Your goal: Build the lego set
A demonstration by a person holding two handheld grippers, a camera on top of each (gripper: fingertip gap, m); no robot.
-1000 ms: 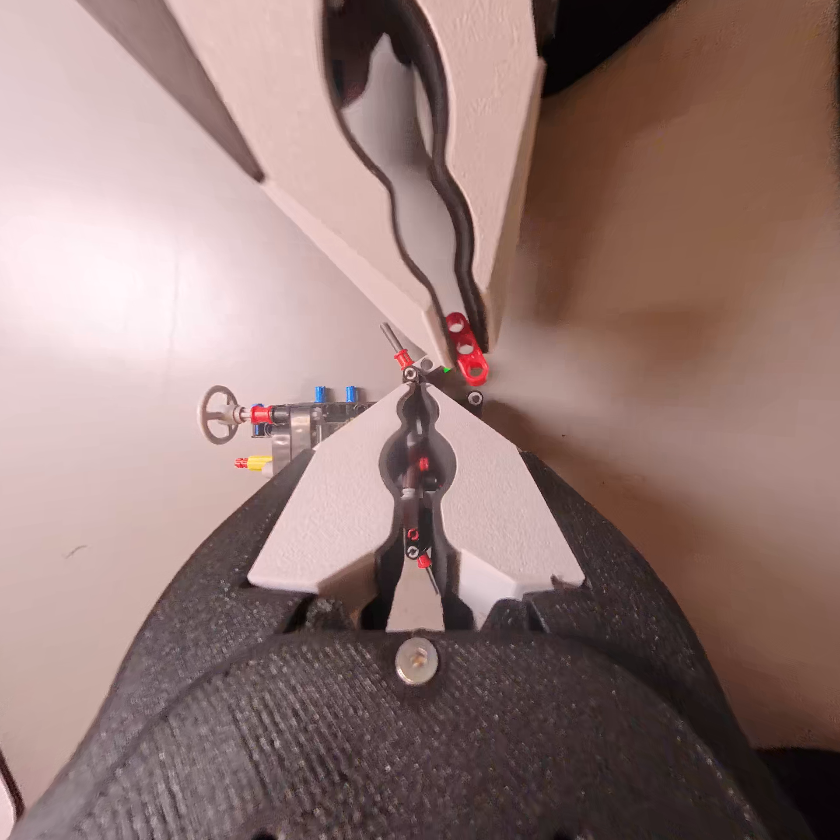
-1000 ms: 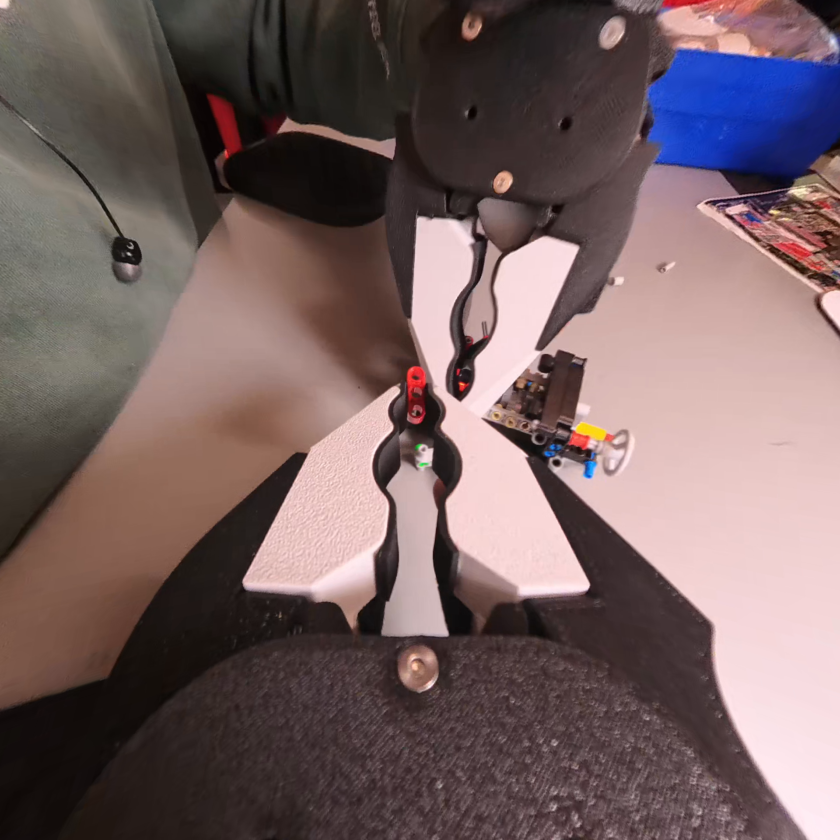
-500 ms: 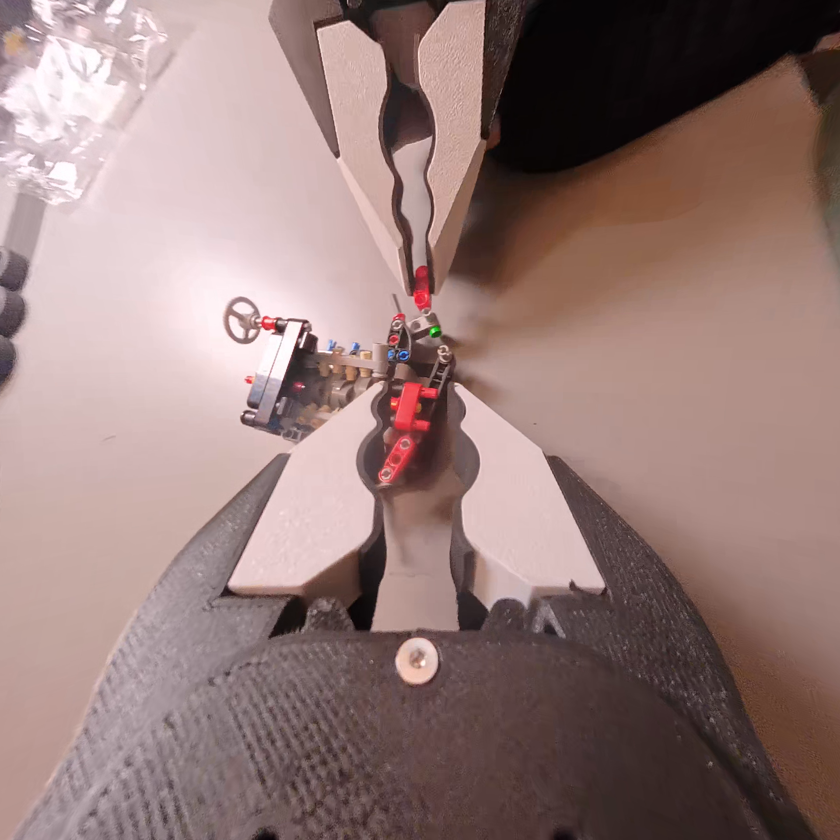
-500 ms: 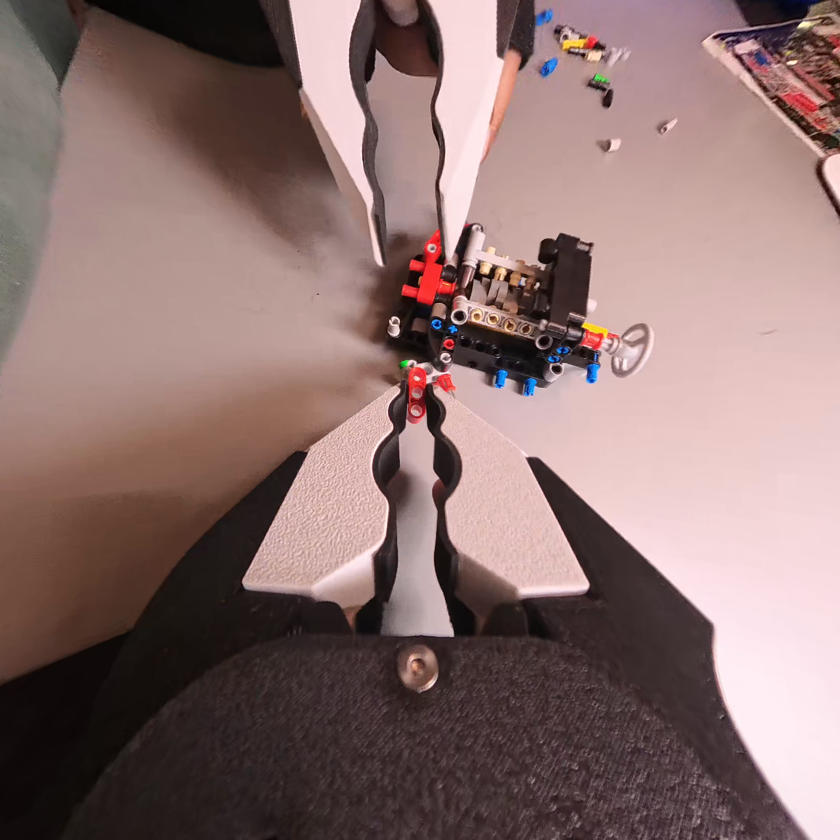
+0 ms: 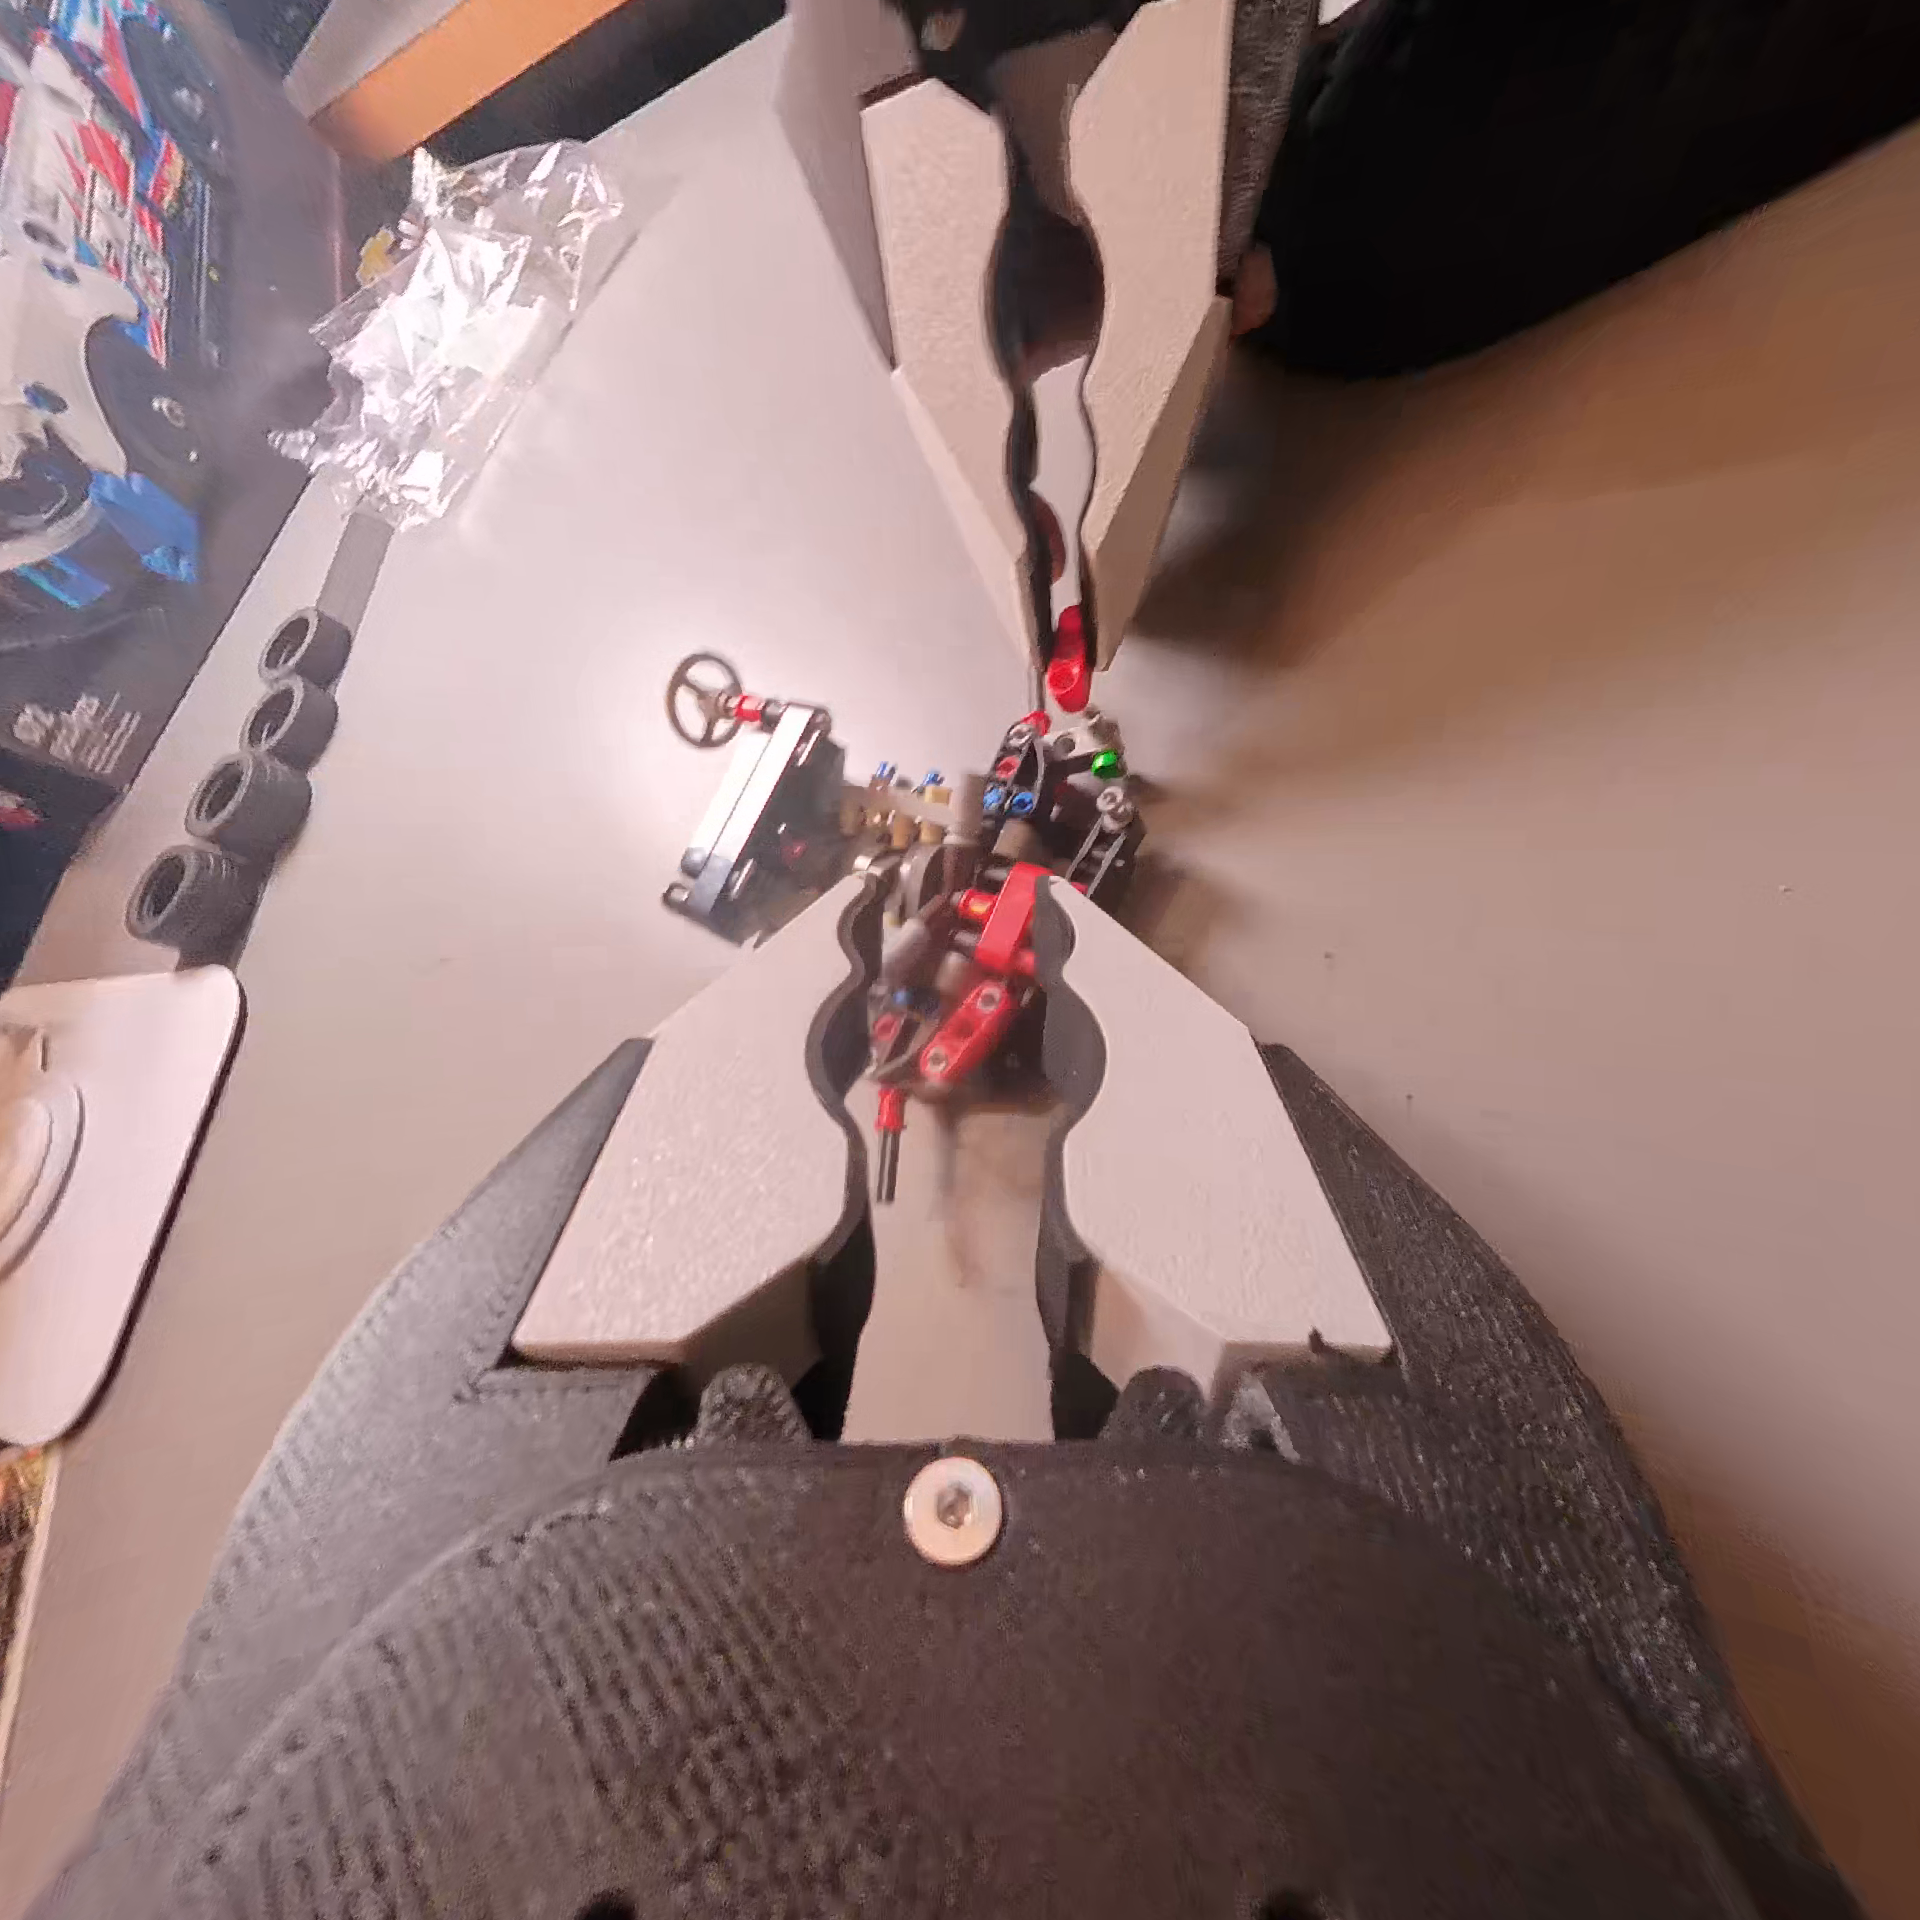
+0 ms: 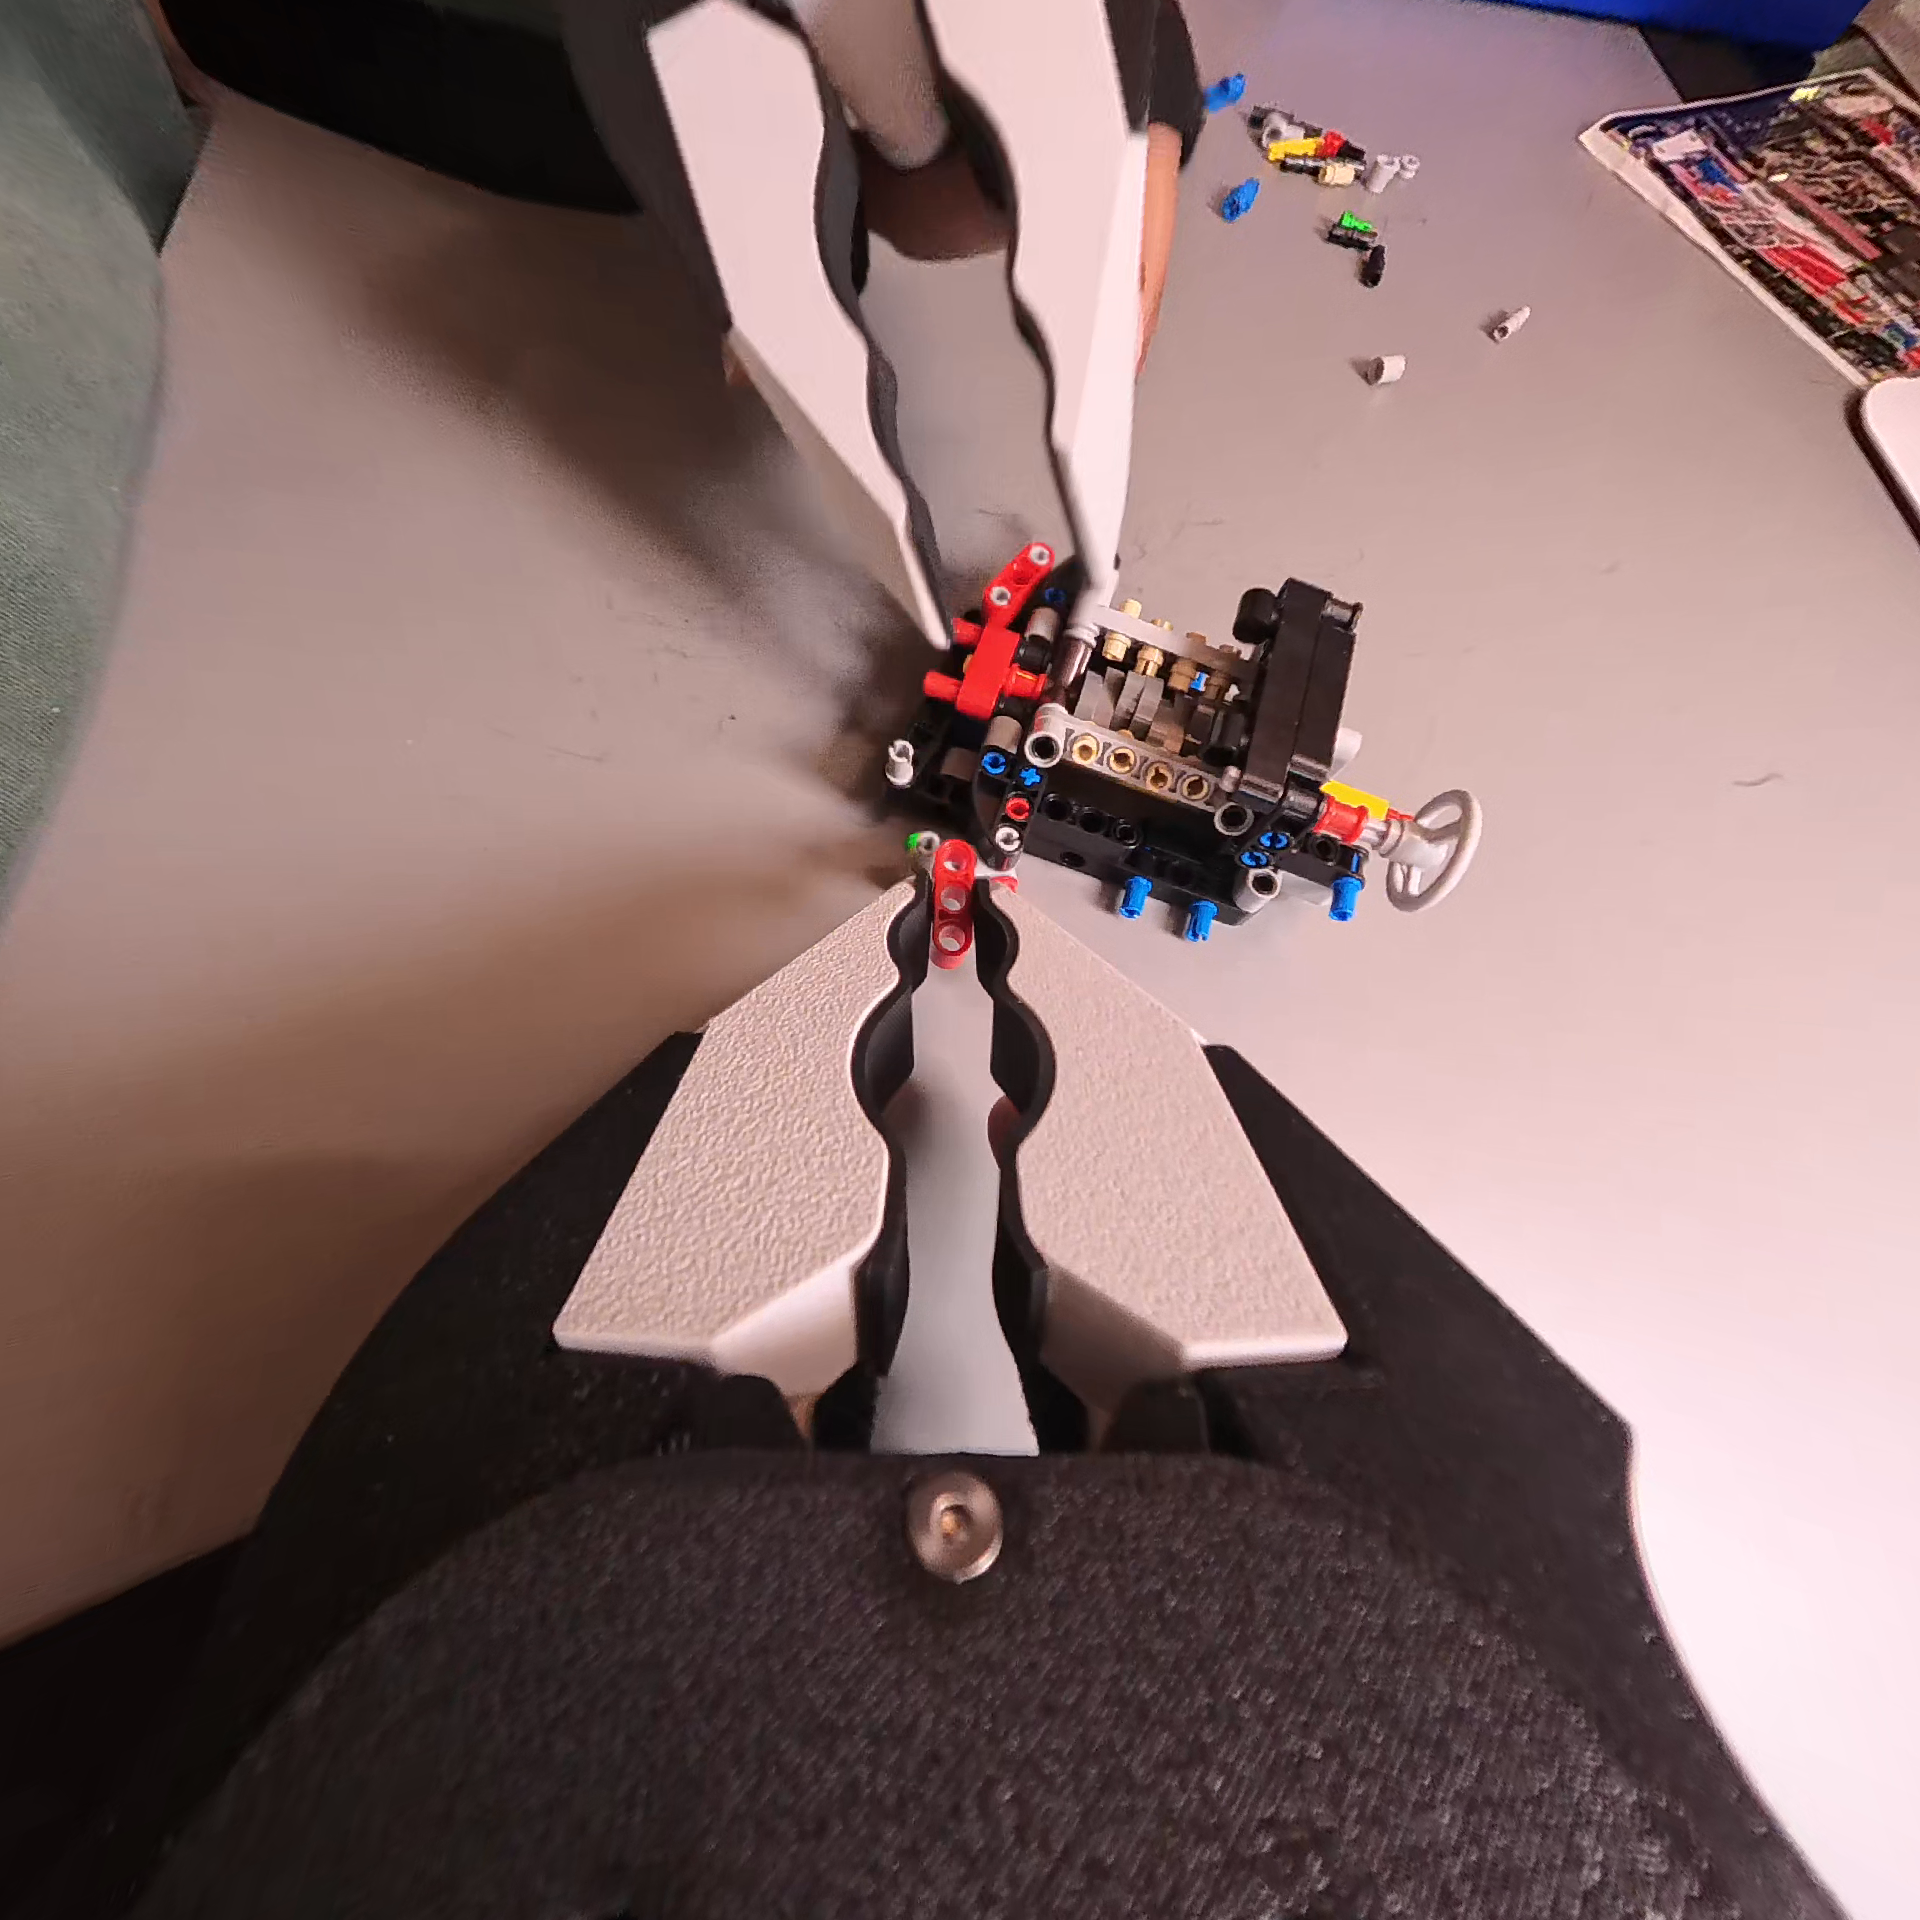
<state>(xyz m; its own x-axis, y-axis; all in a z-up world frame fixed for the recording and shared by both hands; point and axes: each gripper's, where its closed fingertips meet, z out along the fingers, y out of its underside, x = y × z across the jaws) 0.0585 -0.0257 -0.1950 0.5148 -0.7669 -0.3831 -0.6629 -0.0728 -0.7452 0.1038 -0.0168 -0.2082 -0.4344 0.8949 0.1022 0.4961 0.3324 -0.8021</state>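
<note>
The lego model [image 6: 1143, 727], a black and grey frame with blue pins, red parts and a grey steering wheel [image 6: 1434, 847], rests on the table. It also shows in the left wrist view [image 5: 790, 821]. My left gripper [image 5: 956, 894] stands open, with its jaws on either side of the model's red end; it comes down from above in the right wrist view [image 6: 1013, 623]. My right gripper [image 6: 951, 894] is shut on a small red three-hole beam [image 6: 951, 904]. It holds the beam just off the model's near corner, beside a green pin [image 5: 1107, 766]. The right gripper [image 5: 1070, 634] also shows at the top of the left wrist view.
Several black tyres [image 5: 249, 800], a crumpled plastic bag [image 5: 457, 312], a printed box [image 5: 83, 312] and a white pad [image 5: 104, 1174] lie to the left. Loose small pieces [image 6: 1320, 156] and a booklet [image 6: 1787, 218] lie at the far right. A green sleeve [image 6: 62, 416] is at the left. The left gripper's tips are roughly 6 cm from the right gripper's.
My left gripper's jaws have spread wider, and the model has turned and now lies on the table between them. My right gripper keeps the red beam at the model's end.
</note>
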